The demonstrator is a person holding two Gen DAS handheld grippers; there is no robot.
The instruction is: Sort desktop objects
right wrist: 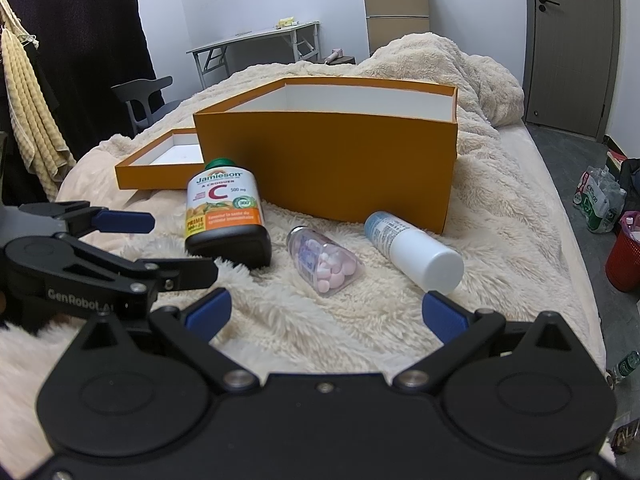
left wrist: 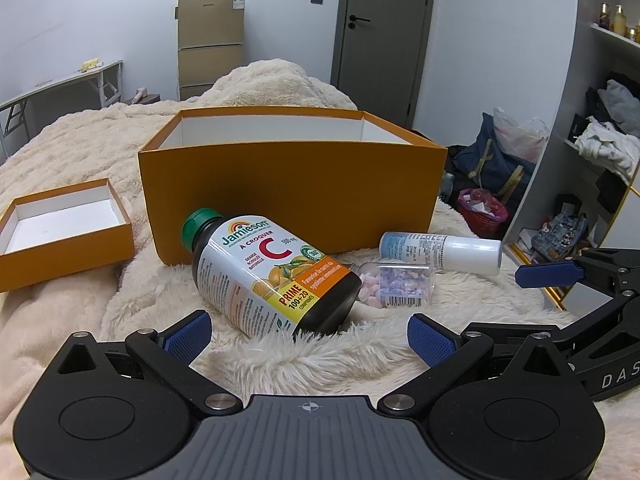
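Left wrist view: fluffy blanket [left wrist: 280,364] bears orange box [left wrist: 292,196]; both tongs wide, empty.

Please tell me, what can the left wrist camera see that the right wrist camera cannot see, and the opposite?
Only the left wrist view shows the open shelves with folded clothes and the dark blue bag on the floor.

Only the right wrist view shows the grey chair and the hanging yellow towel.

Both show the large orange box, the shallow orange lid, the vitamin C bottle, the clear pill bottle and the white bottle, all three lying on the fluffy blanket.
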